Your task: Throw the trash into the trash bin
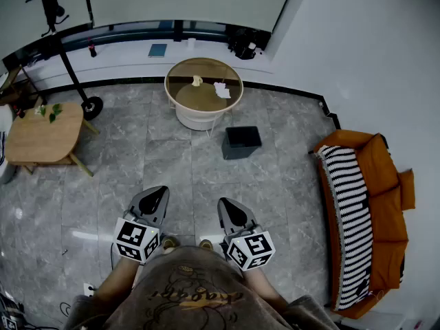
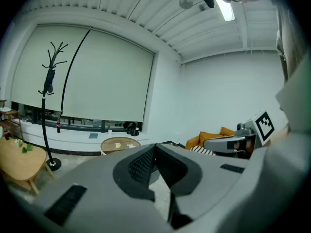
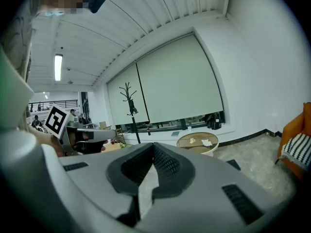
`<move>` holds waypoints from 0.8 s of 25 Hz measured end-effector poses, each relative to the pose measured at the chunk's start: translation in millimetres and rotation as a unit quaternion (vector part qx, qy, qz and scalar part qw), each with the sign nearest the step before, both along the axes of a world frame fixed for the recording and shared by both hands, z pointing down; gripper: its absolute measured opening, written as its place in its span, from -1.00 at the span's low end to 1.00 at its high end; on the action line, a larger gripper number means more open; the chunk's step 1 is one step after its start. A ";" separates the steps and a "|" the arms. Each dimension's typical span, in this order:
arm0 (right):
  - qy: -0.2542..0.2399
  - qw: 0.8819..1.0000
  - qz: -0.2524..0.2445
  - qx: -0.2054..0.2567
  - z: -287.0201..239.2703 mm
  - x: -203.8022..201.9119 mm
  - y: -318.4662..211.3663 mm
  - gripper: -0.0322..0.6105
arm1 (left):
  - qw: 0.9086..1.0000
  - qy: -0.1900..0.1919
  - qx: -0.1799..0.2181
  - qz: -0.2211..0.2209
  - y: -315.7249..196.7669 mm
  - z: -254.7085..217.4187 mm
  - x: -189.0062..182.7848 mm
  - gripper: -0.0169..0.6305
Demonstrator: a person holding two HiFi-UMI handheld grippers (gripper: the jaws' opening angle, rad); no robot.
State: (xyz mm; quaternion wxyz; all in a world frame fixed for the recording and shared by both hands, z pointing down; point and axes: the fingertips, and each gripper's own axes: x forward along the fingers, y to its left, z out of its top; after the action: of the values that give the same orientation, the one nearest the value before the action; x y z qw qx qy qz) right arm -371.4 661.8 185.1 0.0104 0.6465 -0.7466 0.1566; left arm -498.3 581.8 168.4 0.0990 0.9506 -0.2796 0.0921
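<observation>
Trash [image 1: 221,89] on round table [image 1: 170,91], bin [image 1: 241,143] nearby

**What I can't make out from here**

On the round glass desk [image 1: 185,96] at 12 o'clock, a white scrap [image 1: 221,89] and a yellowish scrap [image 1: 197,81] are too small for me to identify. The black bin [image 1: 241,143] shows only a dark inside. At 11 o'clock the coat stand [image 1: 51,9] runs off the top edge. My torso hides most of my shoes [image 1: 205,243]. In the right gripper view, the orange sofa [image 3: 302,140] is clipped at 3 o'clock.
</observation>
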 end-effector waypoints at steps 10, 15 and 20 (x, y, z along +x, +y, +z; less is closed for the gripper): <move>-0.033 0.999 -0.008 0.022 -4.3 -18.6 -10.9 -0.84 | 1.000 -0.016 -0.004 0.011 -14.3 8.7 -9.5 -0.89; -0.035 0.999 0.018 0.031 2.7 -29.5 -7.2 -0.84 | 0.999 -0.010 -0.019 0.025 -20.2 19.6 -27.6 -0.89; -0.037 0.998 0.055 0.023 11.2 -28.7 -6.1 -0.84 | 0.999 -0.015 -0.017 0.042 -30.0 24.4 -37.6 -0.89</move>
State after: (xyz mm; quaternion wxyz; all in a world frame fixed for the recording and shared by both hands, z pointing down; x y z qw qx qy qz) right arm -400.1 655.7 196.4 -0.0405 0.6804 -0.7133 0.1631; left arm -535.9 551.9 192.7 0.1066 0.9583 -0.2392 0.1147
